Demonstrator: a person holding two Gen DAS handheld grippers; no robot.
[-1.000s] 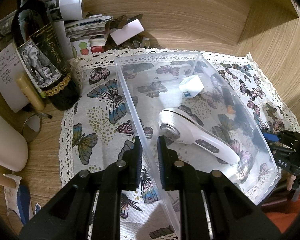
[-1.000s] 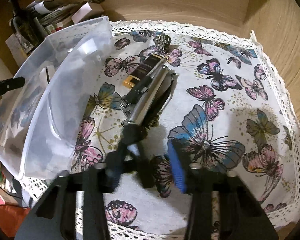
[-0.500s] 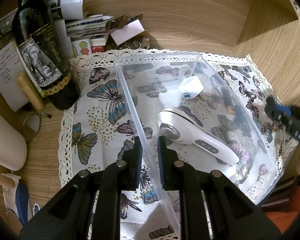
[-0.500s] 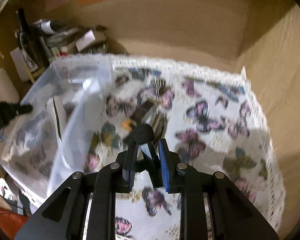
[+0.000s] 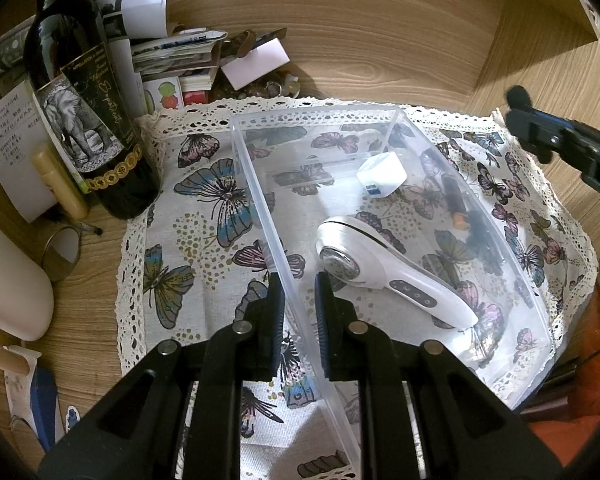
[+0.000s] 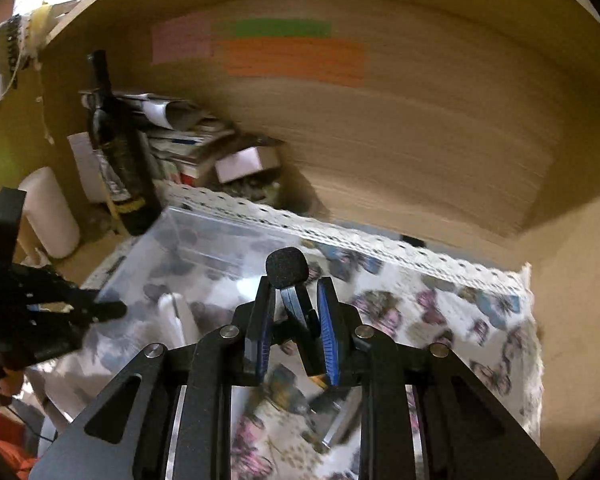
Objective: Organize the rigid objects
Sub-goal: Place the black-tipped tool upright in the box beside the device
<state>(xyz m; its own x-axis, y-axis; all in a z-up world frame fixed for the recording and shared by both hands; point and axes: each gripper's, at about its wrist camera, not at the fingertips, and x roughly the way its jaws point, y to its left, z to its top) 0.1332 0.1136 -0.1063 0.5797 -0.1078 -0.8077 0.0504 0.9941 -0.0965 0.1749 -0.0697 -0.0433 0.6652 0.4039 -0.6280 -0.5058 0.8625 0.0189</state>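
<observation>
Two items already packed: white lint shaver [image 5: 396, 276] and small white cube [image 5: 381, 173] lying in clear plastic bin [image 5: 260, 216]. Left gripper [image 5: 299, 300] clamped on bin's near wall. Right gripper [image 6: 290, 312] closed on small black foam-tipped microphone [image 6: 287, 270], raised beside bin, not yet dropped in. More items left on butterfly cloth [image 5: 204, 216].

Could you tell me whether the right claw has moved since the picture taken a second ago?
Yes. The right claw, shut on a small black foam-tipped object, has risen off the butterfly cloth, and its view now tilts up toward the wooden back wall.
</observation>
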